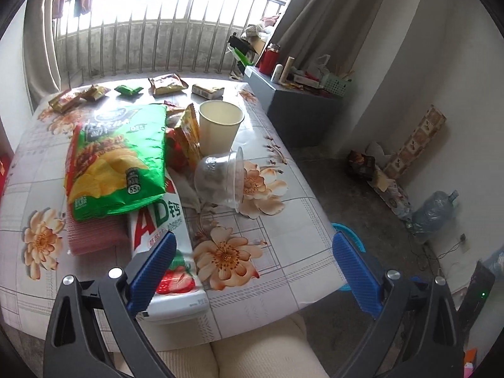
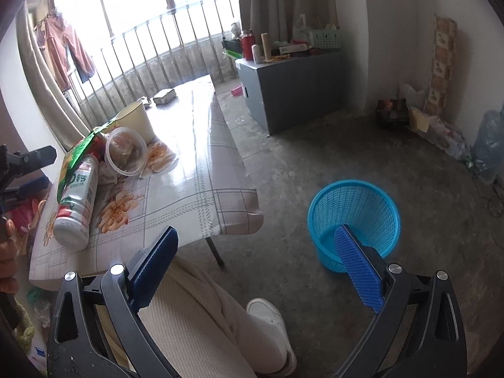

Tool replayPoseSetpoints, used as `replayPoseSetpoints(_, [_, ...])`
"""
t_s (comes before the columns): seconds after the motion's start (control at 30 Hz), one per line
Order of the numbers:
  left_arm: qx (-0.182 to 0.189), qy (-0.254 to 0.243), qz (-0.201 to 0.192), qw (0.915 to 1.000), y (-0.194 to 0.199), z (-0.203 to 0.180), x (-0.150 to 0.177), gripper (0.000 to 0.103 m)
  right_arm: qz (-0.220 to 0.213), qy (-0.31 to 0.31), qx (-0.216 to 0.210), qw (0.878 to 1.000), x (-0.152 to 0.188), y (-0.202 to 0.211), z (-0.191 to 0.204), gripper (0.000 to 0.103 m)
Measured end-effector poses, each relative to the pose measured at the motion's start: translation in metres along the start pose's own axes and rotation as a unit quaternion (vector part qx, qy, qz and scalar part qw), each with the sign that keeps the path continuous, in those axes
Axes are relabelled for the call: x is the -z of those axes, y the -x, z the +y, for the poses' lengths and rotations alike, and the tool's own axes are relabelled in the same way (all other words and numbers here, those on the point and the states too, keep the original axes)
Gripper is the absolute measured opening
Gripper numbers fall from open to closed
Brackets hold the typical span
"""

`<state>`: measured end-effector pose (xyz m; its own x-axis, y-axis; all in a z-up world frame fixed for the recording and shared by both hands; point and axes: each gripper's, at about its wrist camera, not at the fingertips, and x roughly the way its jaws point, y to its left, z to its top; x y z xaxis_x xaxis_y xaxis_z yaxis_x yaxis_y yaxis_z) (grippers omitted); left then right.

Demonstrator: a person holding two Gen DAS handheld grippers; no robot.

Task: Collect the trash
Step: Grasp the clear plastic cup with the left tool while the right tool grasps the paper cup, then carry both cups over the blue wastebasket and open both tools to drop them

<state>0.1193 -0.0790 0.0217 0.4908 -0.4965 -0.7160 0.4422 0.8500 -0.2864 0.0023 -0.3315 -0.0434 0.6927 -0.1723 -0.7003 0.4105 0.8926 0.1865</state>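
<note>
Left wrist view: your left gripper (image 1: 252, 271) gapes wide, empty; green crisp bag (image 1: 116, 157), white AD bottle (image 1: 163, 252), clear plastic cup (image 1: 220, 176) remain on table (image 1: 283, 252). Right gripper (image 2: 255, 271) wide above empty blue mesh basket (image 2: 354, 208). Nothing collected.

I sit at a low table (image 1: 277, 252) covered with a shiny cloth with flowers. Behind it a metal railing (image 1: 163, 31) stands before a very bright window, and beige curtains (image 1: 330, 15) hang on both sides. Some clothes (image 2: 67, 53) hang near the railing. The floor (image 2: 315, 145) is grey concrete. A grey cabinet (image 2: 293, 85) stands against the white wall (image 1: 441, 63), with small things on top.
</note>
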Motion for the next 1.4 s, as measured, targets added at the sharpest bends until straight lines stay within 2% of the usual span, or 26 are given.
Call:
replayPoseSetpoints(0.1, [0.005,0.005,-0.011,0.9999,-0.006,0.002,-0.004,0.097,0.005,-0.002,-0.021,1.000,-0.012,-0.008,-0.002,0.095])
replayPoseSetpoints(0.23, [-0.032,-0.038,-0.016,0.9986,-0.017,-0.004,-0.017,0.096,0.007,-0.014,-0.072,0.997,-0.038,-0.021,-0.002,0.088])
replayPoseSetpoints(0.3, [-0.054,-0.066,-0.014,0.9962,-0.027,-0.006,-0.025,0.088,0.017,-0.029,-0.106,0.994,-0.057,-0.032,-0.001,0.081])
replayPoseSetpoints(0.43, [-0.095,-0.113,-0.004,0.9890,-0.049,-0.013,-0.040,0.077,0.036,-0.045,-0.185,0.981,-0.103,-0.059,0.020,0.076])
replayPoseSetpoints(0.57, [-0.116,-0.153,0.017,0.9812,-0.076,-0.014,-0.047,0.066,0.067,-0.041,-0.252,0.965,-0.151,-0.098,0.066,0.065])
replayPoseSetpoints(0.63, [-0.129,-0.163,0.028,0.9778,-0.087,-0.012,-0.048,0.054,0.084,-0.029,-0.270,0.959,-0.174,-0.122,0.092,0.059])
replayPoseSetpoints(0.7, [-0.134,-0.162,0.037,0.9770,-0.094,-0.009,-0.051,0.049,0.103,-0.016,-0.289,0.952,-0.192,-0.144,0.117,0.057])
replayPoseSetpoints(0.8, [-0.137,-0.156,0.049,0.9769,-0.103,-0.006,-0.053,0.041,0.143,0.012,-0.303,0.942,-0.206,-0.175,0.157,0.054])
replayPoseSetpoints(0.87, [-0.137,-0.153,0.058,0.9768,-0.108,-0.004,-0.054,0.036,0.162,0.032,-0.295,0.941,-0.208,-0.192,0.178,0.051])
replayPoseSetpoints(0.97, [-0.149,-0.156,0.063,0.9745,-0.115,-0.003,-0.053,0.030,0.183,0.056,-0.272,0.943,-0.204,-0.212,0.196,0.038])
replayPoseSetpoints(1.03, [-0.157,-0.161,0.063,0.9723,-0.116,-0.004,-0.052,0.024,0.194,0.064,-0.258,0.944,-0.198,-0.218,0.199,0.024])
replayPoseSetpoints(1.07, [-0.159,-0.163,0.063,0.9717,-0.117,-0.004,-0.053,0.023,0.200,0.064,-0.250,0.945,-0.197,-0.222,0.198,0.011])
replayPoseSetpoints(1.1, [-0.160,-0.163,0.064,0.9715,-0.117,-0.004,-0.053,0.021,0.202,0.063,-0.247,0.946,-0.196,-0.225,0.198,0.007])
replayPoseSetpoints(1.17, [-0.161,-0.164,0.062,0.9713,-0.117,-0.003,-0.055,0.017,0.200,0.059,-0.244,0.947,-0.194,-0.222,0.191,0.003])
replayPoseSetpoints(1.3, [-0.163,-0.171,0.059,0.9700,-0.118,-0.004,-0.054,0.006,0.182,0.046,-0.237,0.953,-0.199,-0.209,0.172,0.002])
replayPoseSetpoints(1.4, [-0.165,-0.179,0.051,0.9686,-0.117,-0.004,-0.053,0.006,0.165,0.027,-0.231,0.959,-0.204,-0.201,0.159,0.002])
